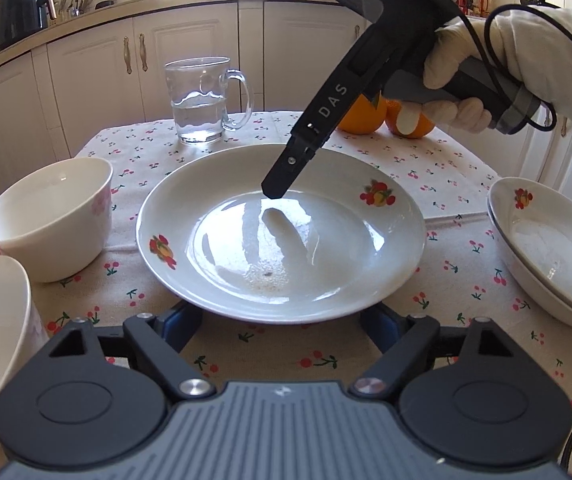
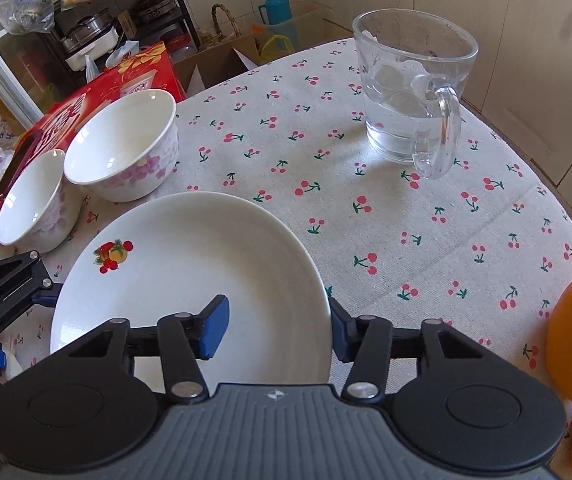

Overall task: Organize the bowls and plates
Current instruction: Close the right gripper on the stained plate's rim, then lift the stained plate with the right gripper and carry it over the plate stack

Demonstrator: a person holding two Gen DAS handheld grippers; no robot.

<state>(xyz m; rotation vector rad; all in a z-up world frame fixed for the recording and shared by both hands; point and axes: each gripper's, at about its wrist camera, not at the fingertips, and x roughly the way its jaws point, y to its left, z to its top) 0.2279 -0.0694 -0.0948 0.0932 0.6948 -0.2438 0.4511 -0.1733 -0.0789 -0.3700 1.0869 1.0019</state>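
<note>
White ceramic plate with fruit decals (image 1: pixel 282 236) sits mid-table on the cherry-print tablecloth (image 2: pixel 385 208); my left gripper (image 1: pixel 282 326) is clenched on its near rim, pads hidden under the edge; my right gripper (image 2: pixel 278 330) grasps the far rim, one blue pad inside the plate, the other outside; two white floral bowls (image 2: pixel 122 148) stand left of the plate, stacked fruit-print bowls (image 1: pixel 549 248) right; glass mug of water (image 1: pixel 202 100) and oranges (image 1: pixel 385 118) behind.

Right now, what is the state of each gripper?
Left gripper: cannot be told, fingers hidden under the plate.
Right gripper: closed on the plate rim.
</note>
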